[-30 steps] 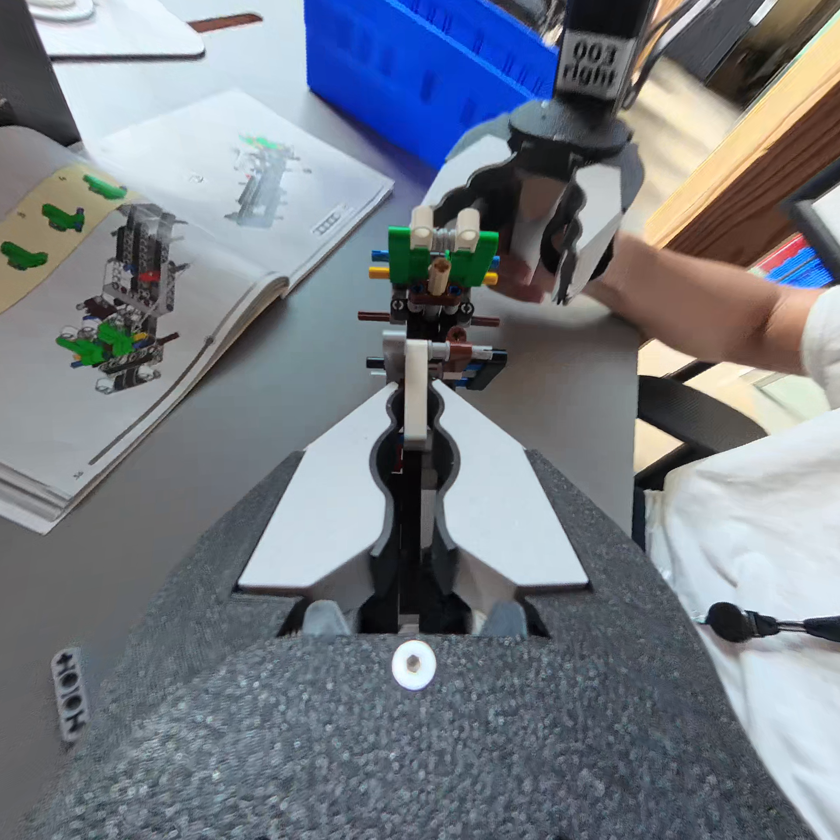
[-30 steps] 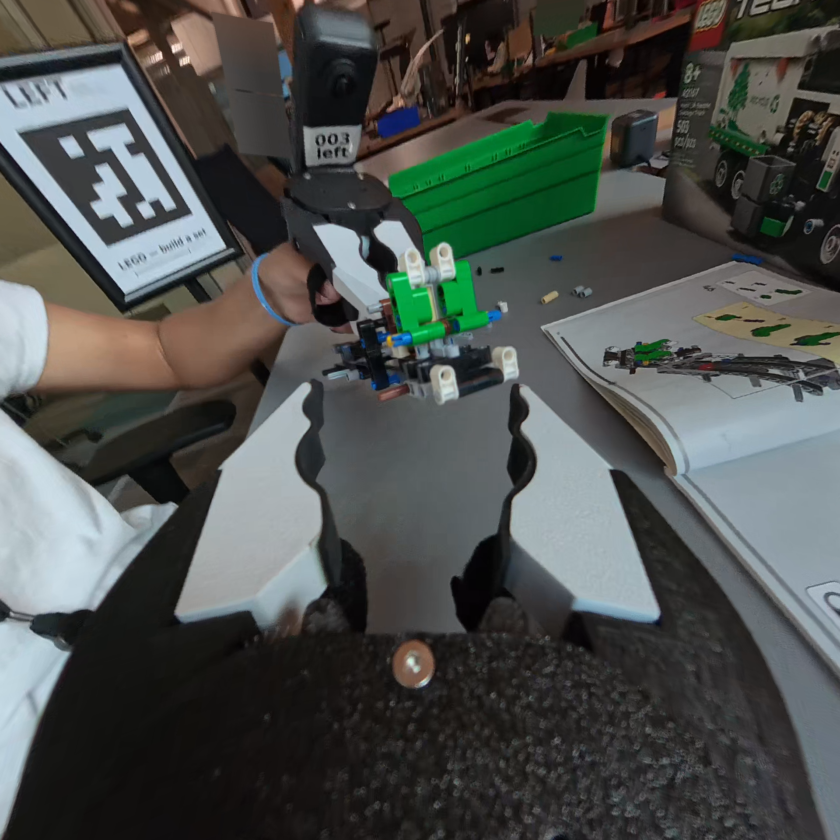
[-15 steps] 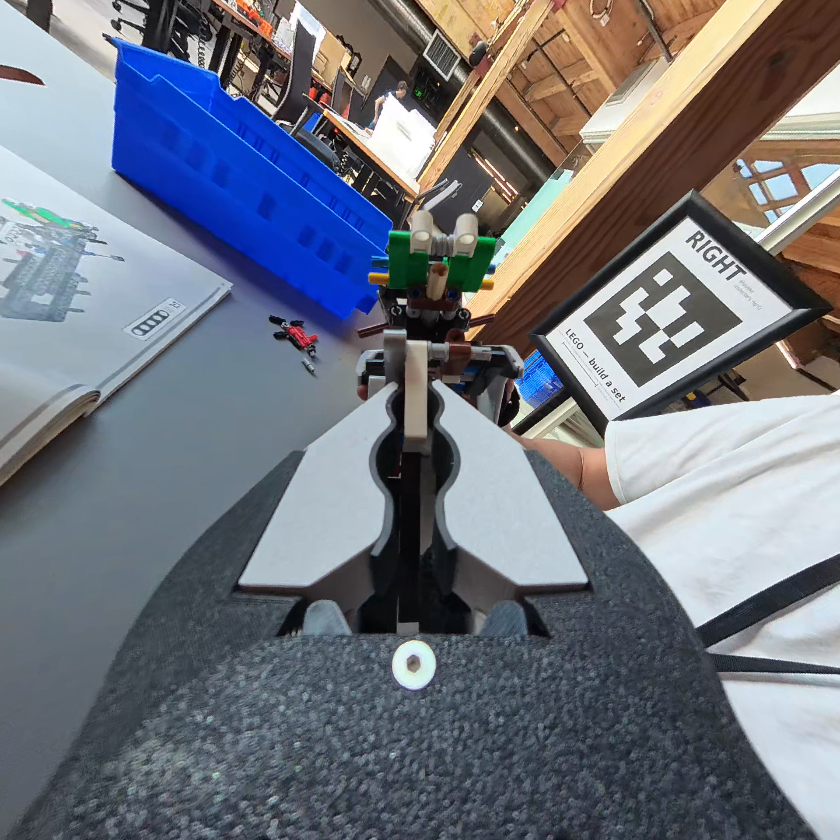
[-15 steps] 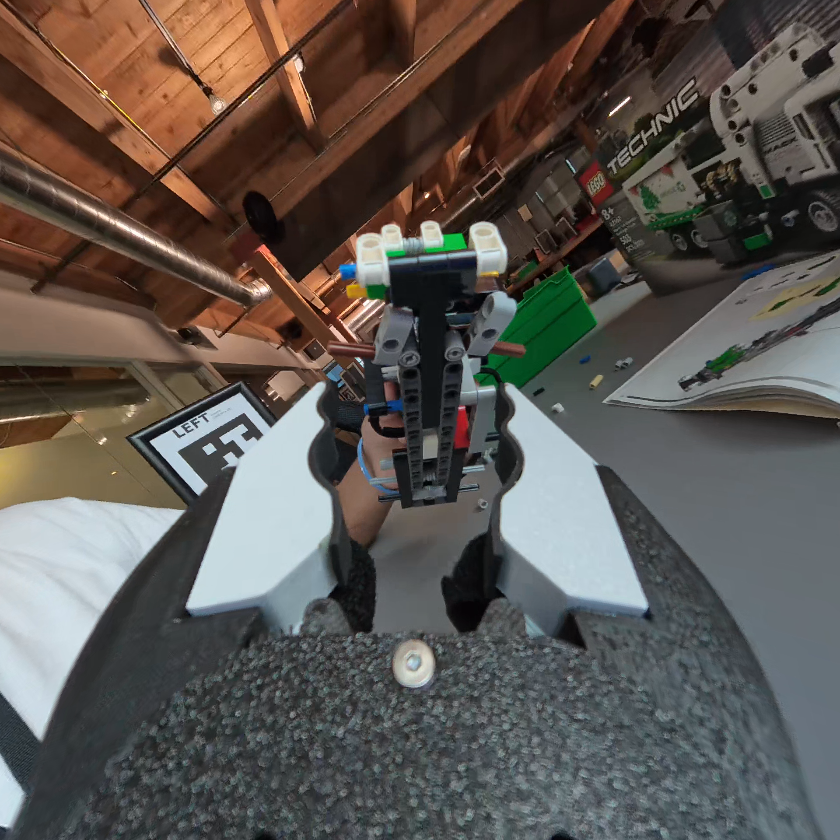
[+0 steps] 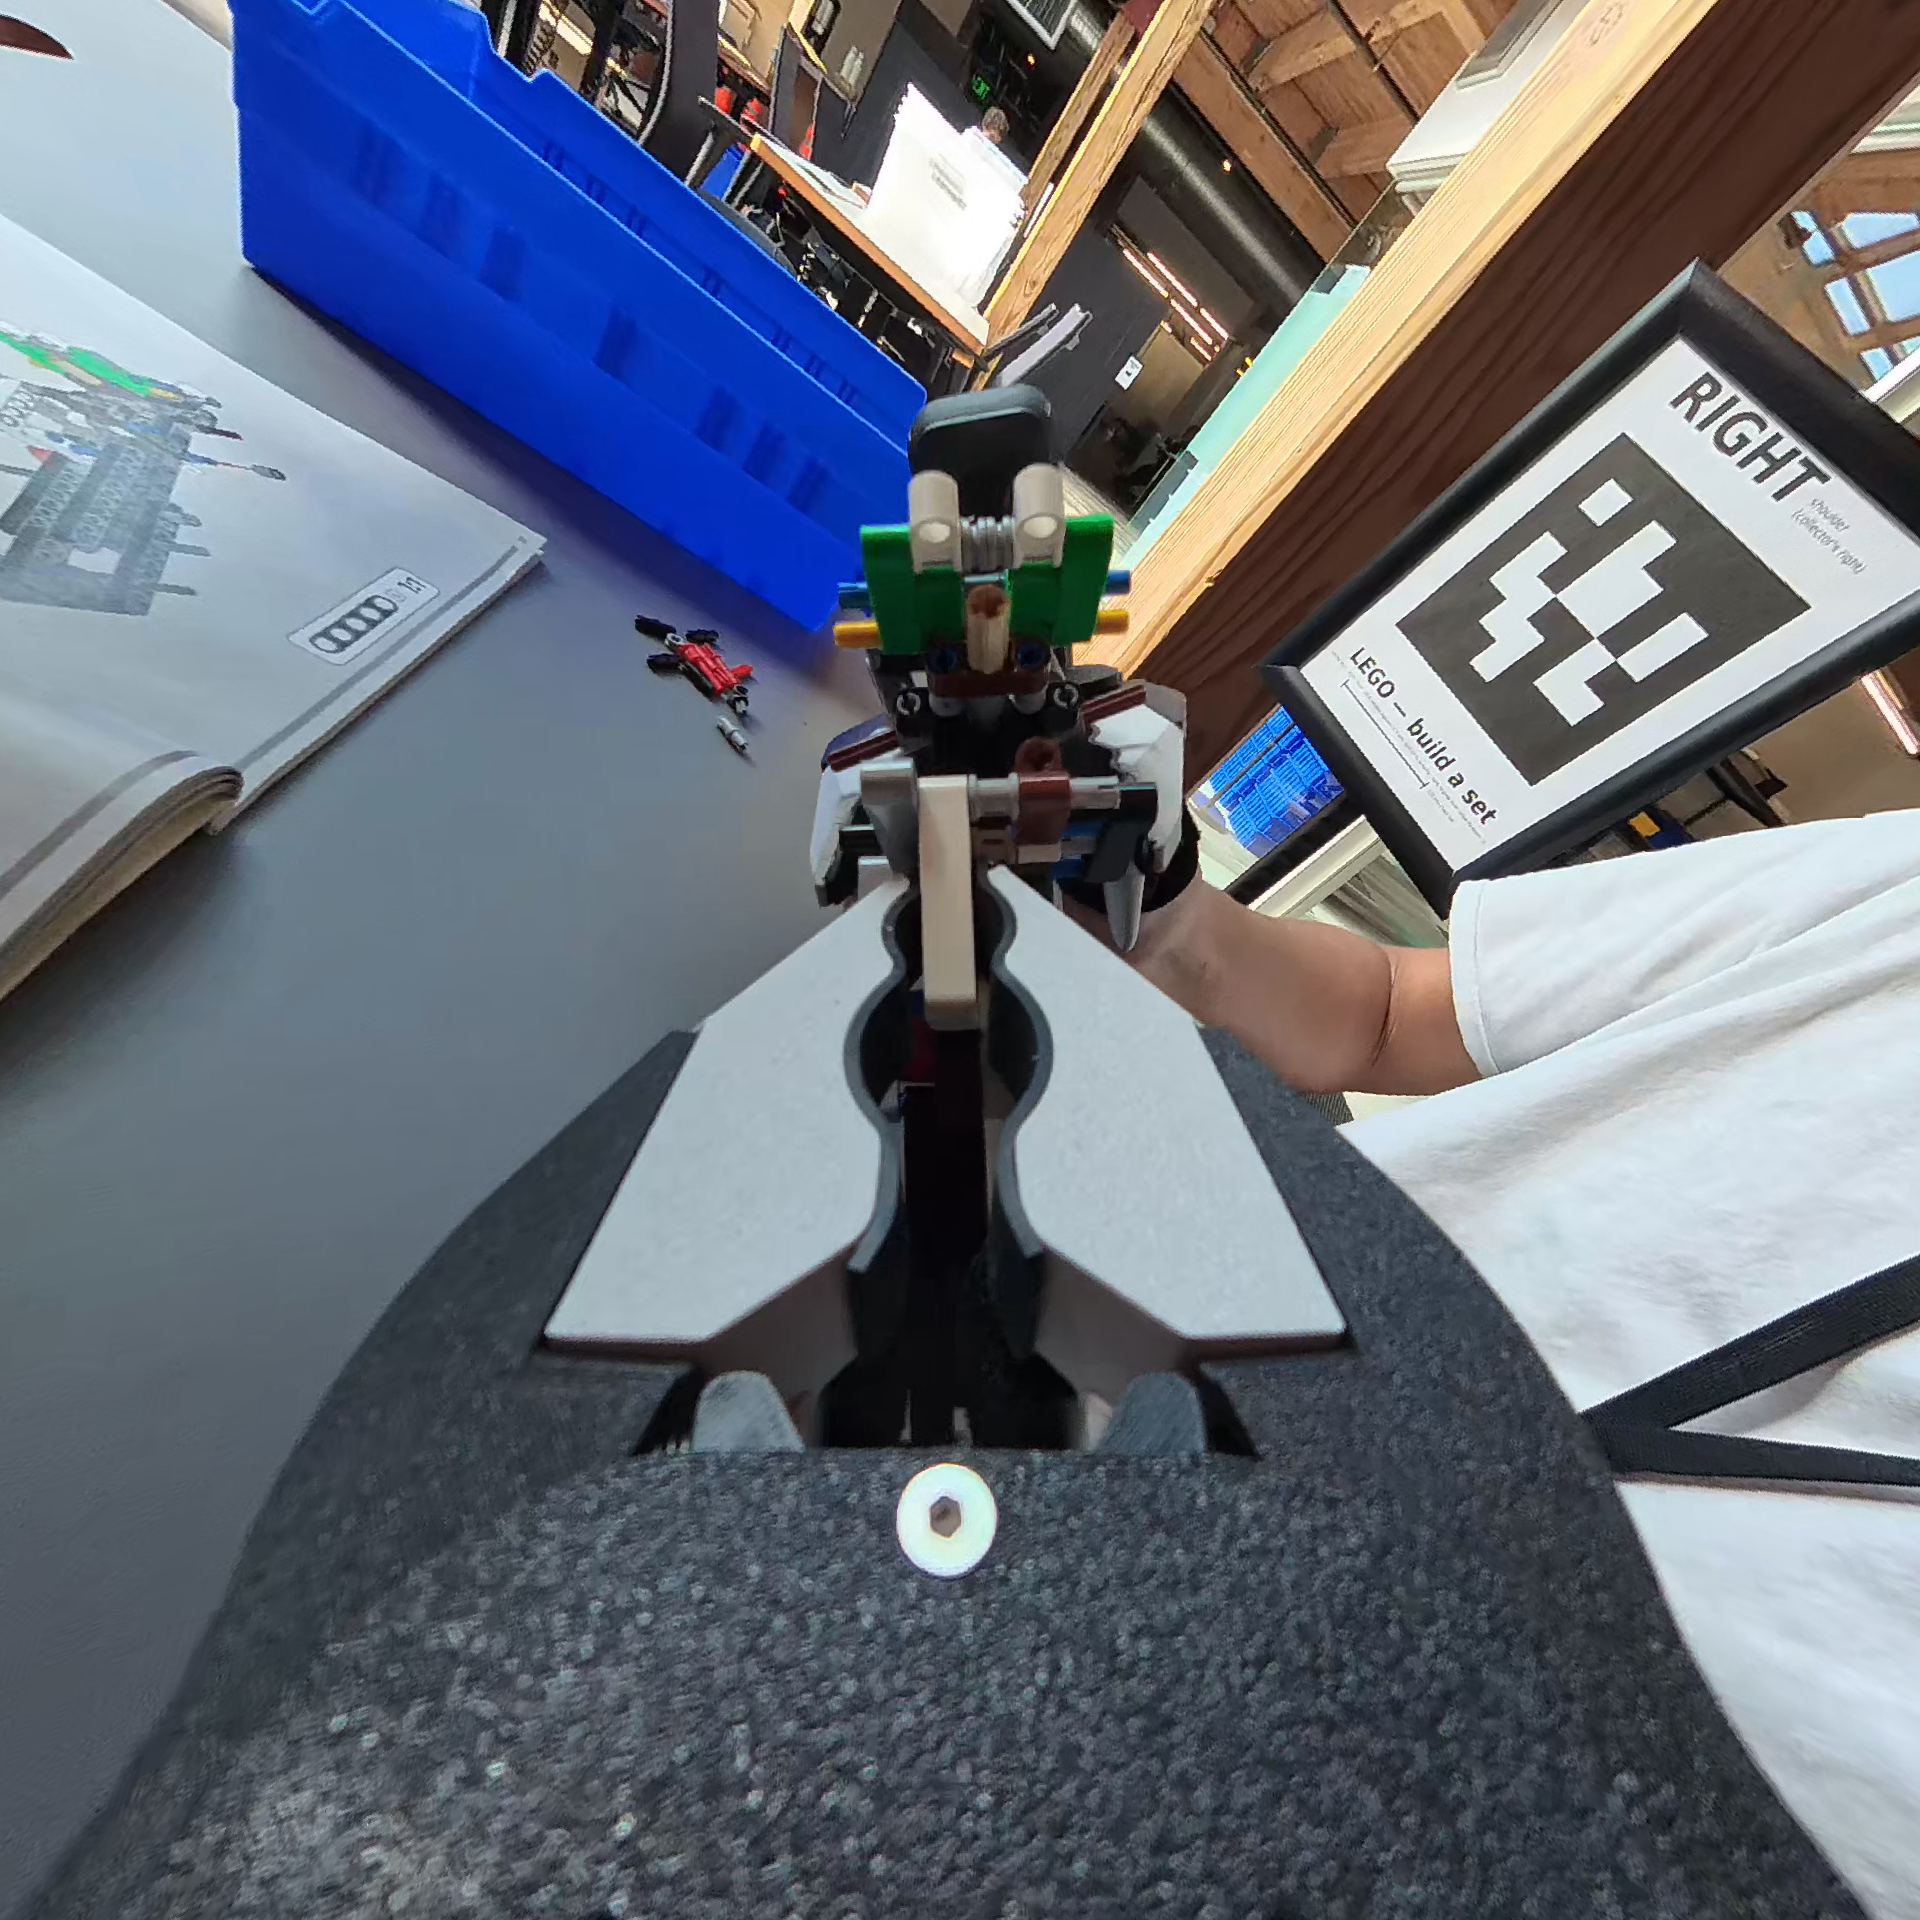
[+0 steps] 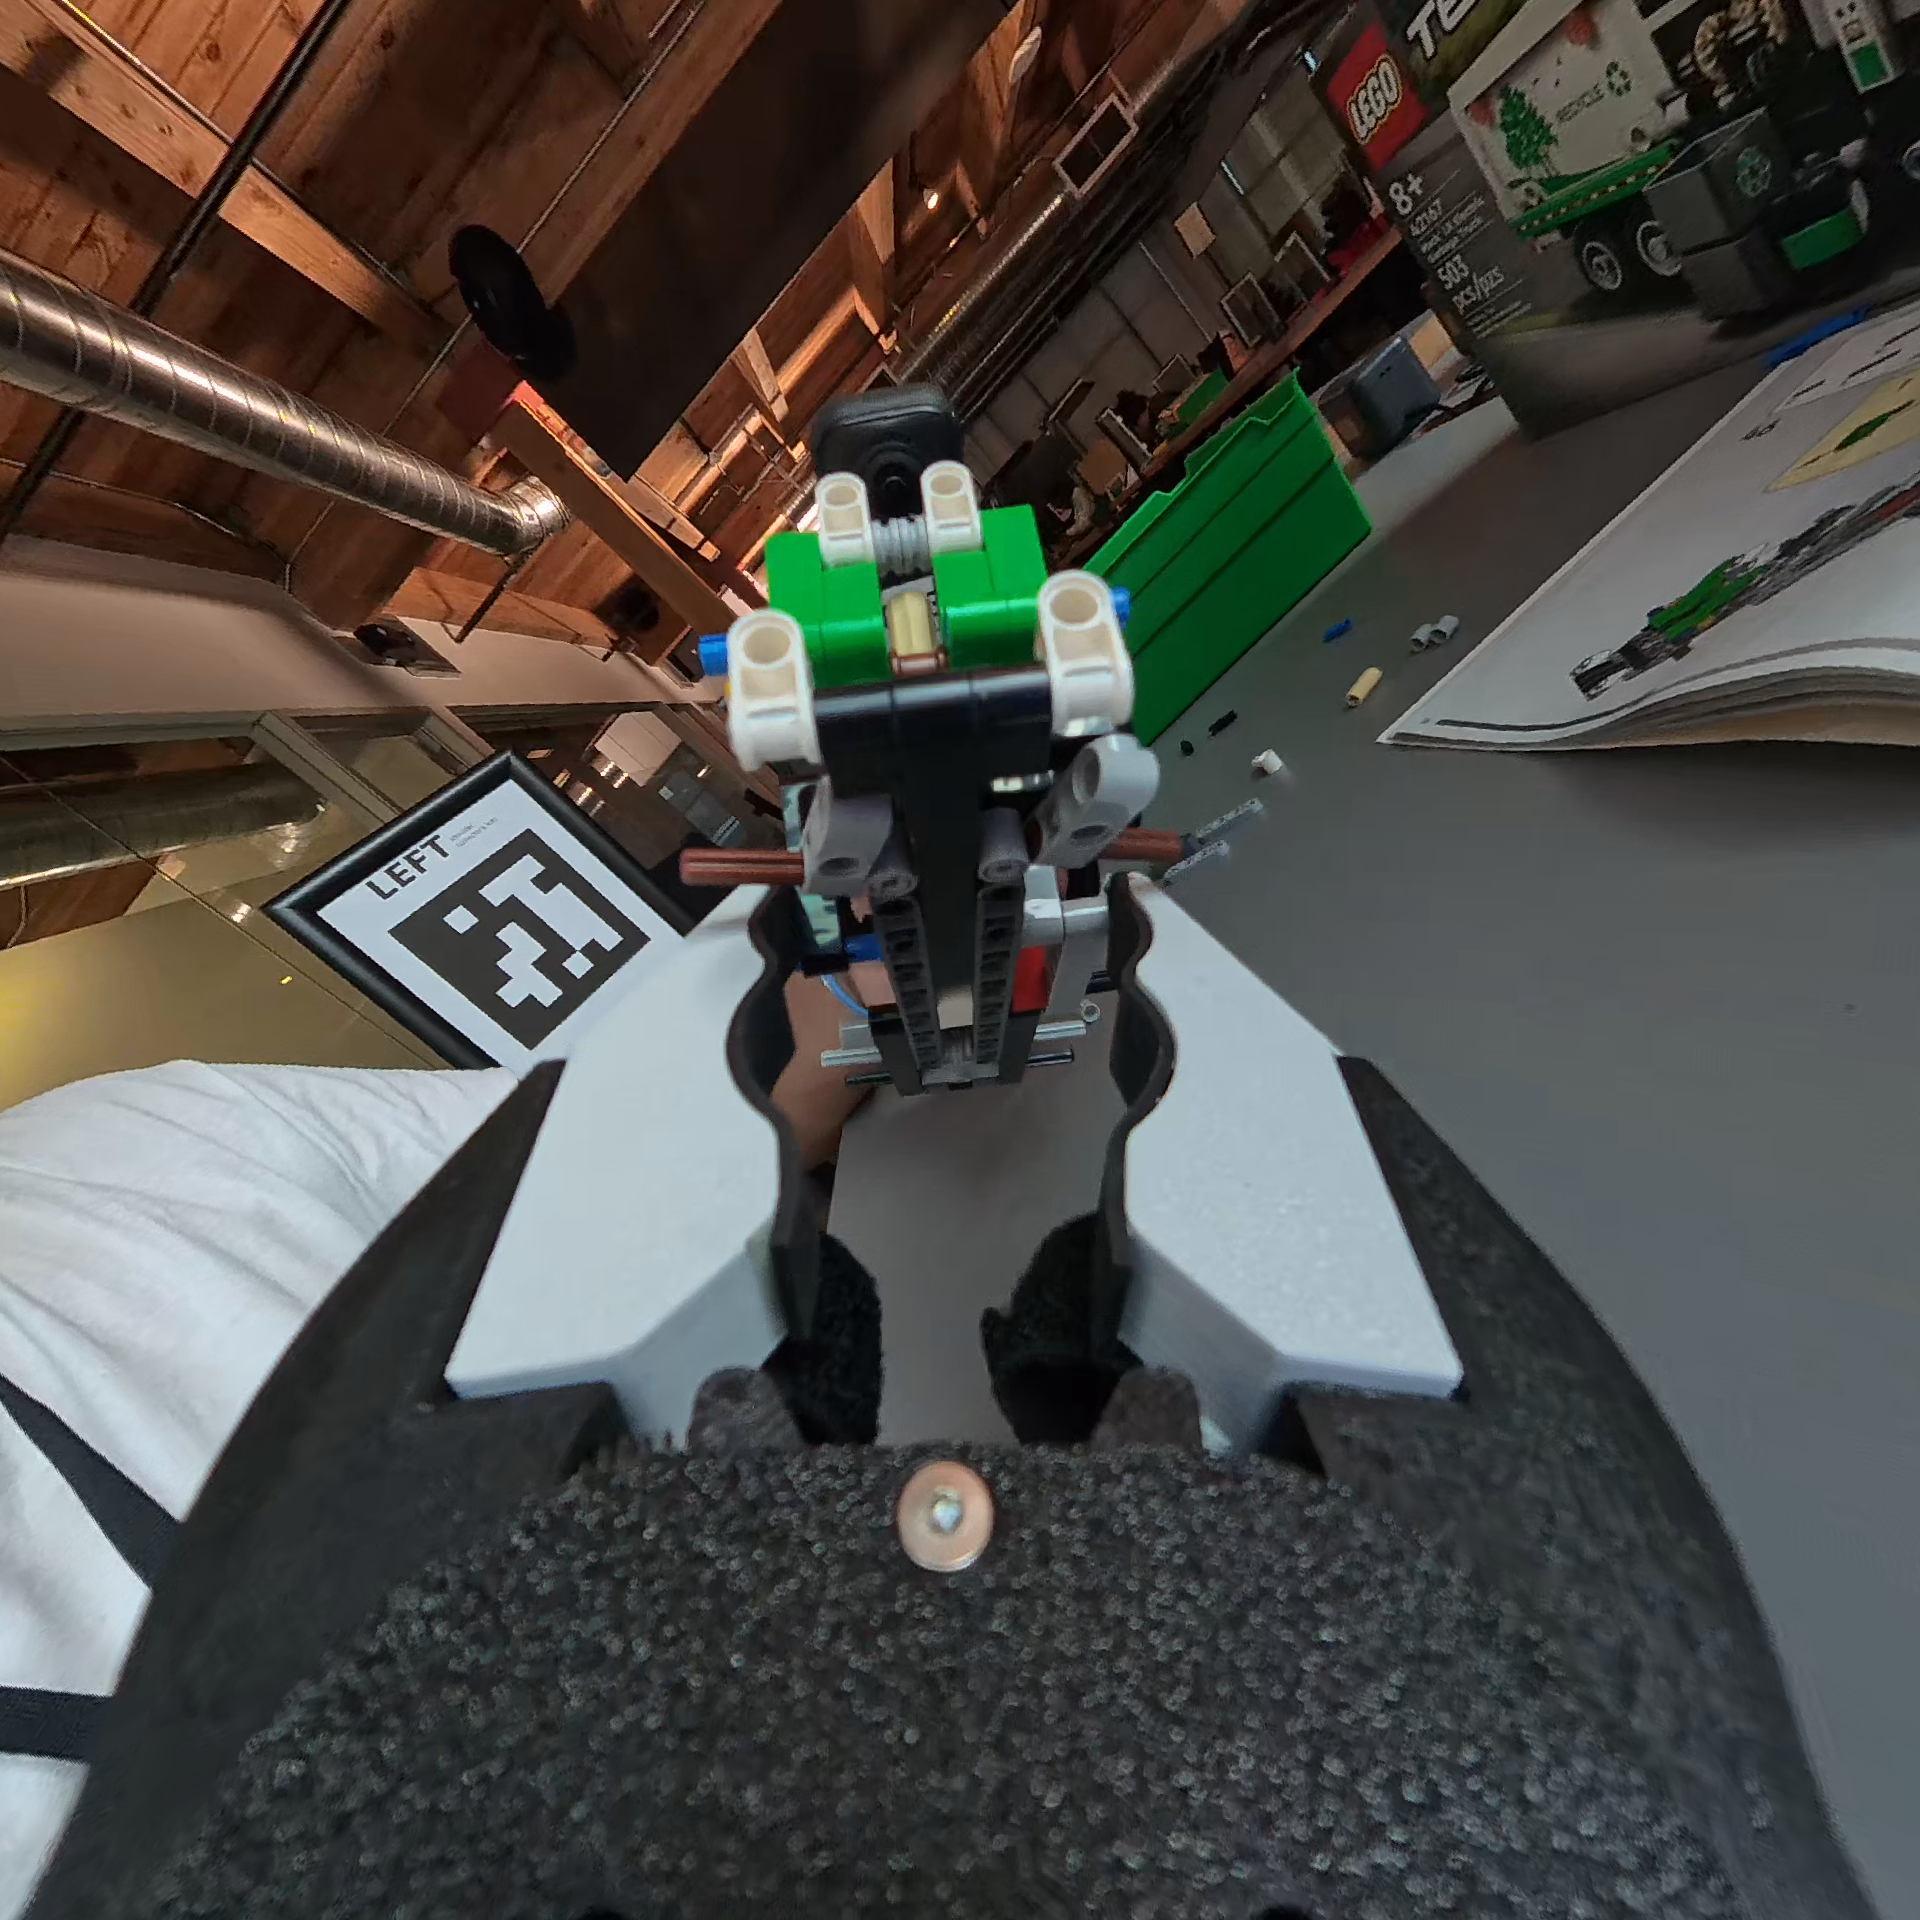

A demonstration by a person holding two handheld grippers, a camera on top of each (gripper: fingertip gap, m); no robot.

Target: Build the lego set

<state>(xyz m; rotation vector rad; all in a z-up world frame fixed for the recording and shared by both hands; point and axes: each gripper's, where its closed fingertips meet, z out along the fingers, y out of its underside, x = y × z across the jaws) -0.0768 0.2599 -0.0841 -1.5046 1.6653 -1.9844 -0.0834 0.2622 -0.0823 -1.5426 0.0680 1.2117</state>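
The part-built lego assembly [image 5: 982, 592] has a green top, white connectors, and black and grey beams. My left gripper [image 5: 948, 883] is shut on its pale beam and holds it above the dark table [image 5: 416, 935]. My right gripper [image 6: 945, 904] faces it from the far side. Its jaws are open and straddle the assembly's black lower frame [image 6: 940, 935], close on both sides. In the left wrist view the right gripper's white fingers [image 5: 1148, 769] show on either side of the assembly. In the right wrist view the left gripper's camera [image 6: 883, 431] shows just above the green top [image 6: 852, 613].
A blue bin [image 5: 520, 260], an open instruction booklet [image 5: 156, 623] and small red and black parts [image 5: 701, 660] lie on the table. A green bin [image 6: 1247, 540], loose pieces [image 6: 1361, 686], the booklet [image 6: 1714, 644] and the set box [image 6: 1662, 156] are to the right. Framed marker signs [image 5: 1610, 623] [image 6: 499, 935] stand at the table edge. My left and right fingertips are right by each other.
Both grippers tilted up from the table and now face each other. The right gripper closed in on the assembly, and its jaws narrowed around the lower frame. The left gripper kept its hold.
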